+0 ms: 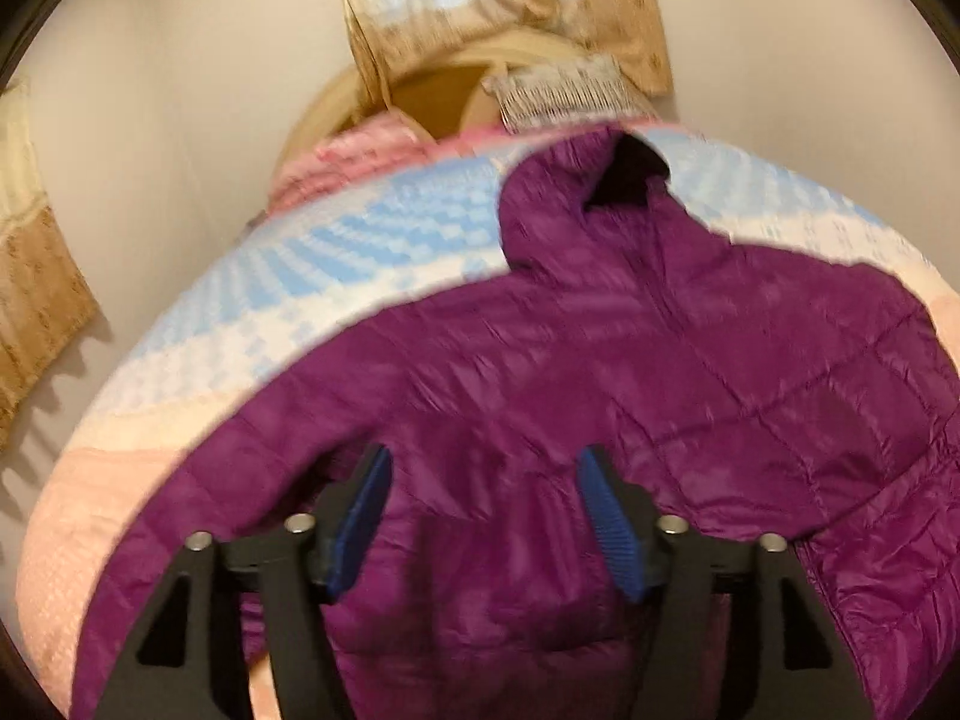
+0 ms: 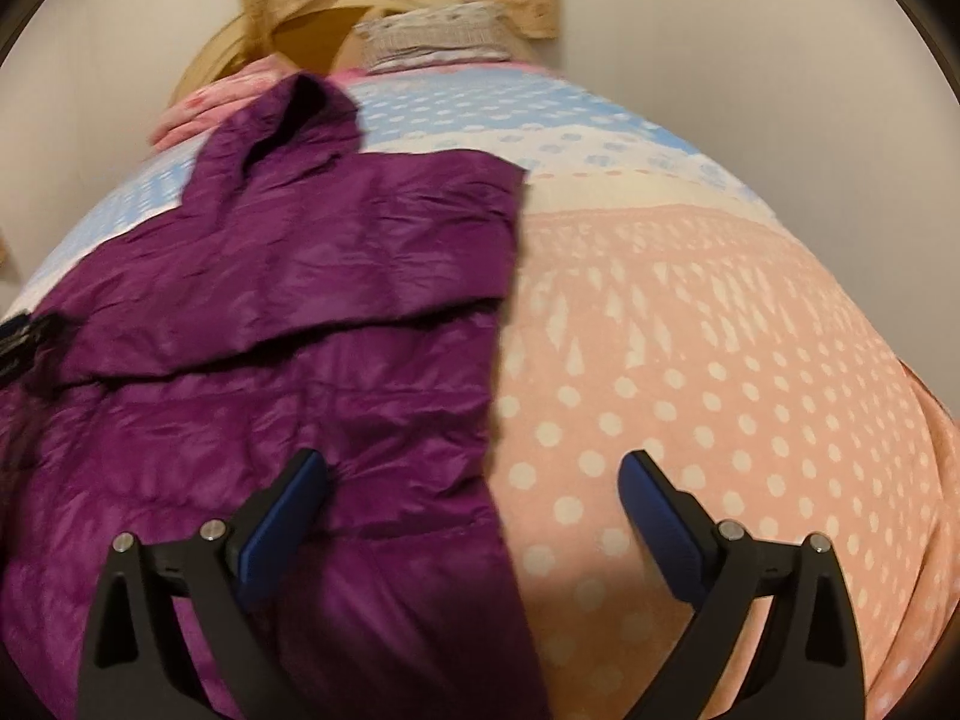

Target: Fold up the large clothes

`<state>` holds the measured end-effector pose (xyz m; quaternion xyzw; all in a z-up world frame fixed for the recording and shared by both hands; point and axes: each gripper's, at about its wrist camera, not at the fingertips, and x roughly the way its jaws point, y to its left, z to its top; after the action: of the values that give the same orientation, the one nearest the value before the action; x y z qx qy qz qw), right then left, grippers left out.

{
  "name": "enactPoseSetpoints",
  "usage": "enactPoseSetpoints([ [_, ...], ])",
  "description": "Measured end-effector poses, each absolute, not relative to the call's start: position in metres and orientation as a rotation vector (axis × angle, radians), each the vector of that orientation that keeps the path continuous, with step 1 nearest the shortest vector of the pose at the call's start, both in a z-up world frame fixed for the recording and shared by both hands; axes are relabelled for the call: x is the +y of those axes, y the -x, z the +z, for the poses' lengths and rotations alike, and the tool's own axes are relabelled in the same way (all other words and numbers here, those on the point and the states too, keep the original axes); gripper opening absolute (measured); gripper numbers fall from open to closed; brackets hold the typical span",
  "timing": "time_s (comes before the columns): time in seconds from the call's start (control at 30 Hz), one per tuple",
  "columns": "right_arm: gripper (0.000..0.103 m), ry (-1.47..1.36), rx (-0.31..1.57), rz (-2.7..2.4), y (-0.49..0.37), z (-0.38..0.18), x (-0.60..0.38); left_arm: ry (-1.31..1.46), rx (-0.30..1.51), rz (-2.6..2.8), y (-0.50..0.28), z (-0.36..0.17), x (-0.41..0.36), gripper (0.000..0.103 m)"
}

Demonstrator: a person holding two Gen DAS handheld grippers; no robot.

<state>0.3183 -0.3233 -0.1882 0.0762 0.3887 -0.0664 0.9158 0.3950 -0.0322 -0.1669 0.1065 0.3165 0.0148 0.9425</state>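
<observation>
Both sets of jaws are wide apart and hold nothing. On the left gripper (image 1: 486, 516) the blue pads (image 1: 609, 522) hang over the purple jacket (image 1: 600, 372), and the fabric shows in the gap between them, but the pads do not squeeze it. The right gripper (image 2: 474, 516) hangs over the jacket's right edge: one finger is above the purple cloth and the other is above the bed cover (image 2: 690, 330).

The jacket (image 2: 288, 312) is puffy and stitched in squares. It lies spread out flat on the bed. In the left wrist view one sleeve (image 1: 240, 468) runs out to the left, over the pink part of the cover. In the right wrist view the other sleeve (image 2: 372, 300) is folded across the front of the jacket. The hood (image 1: 576, 198) points to the far end of the bed, with a dark opening at the neck.

The bed cover is pink with white dots near the grippers. Farther away it turns cream and then blue and white (image 1: 336, 252). At the far end lie a pink pillow (image 1: 354, 150) and a grey patterned pillow (image 1: 564, 90). Behind them stands a rounded wooden headboard (image 1: 432, 90). A tan curtain (image 1: 498, 6) hangs on the pale wall above it. The left wrist picture is a bit blurry.
</observation>
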Motion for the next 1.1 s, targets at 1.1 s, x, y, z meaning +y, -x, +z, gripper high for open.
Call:
enactPoseSetpoints([
  [1.1, 0.09, -0.015, 0.839, -0.112, -0.408, -0.213, -0.273, -0.163, 0.671, 0.152, -0.361, -0.155, 0.042, 0.092],
])
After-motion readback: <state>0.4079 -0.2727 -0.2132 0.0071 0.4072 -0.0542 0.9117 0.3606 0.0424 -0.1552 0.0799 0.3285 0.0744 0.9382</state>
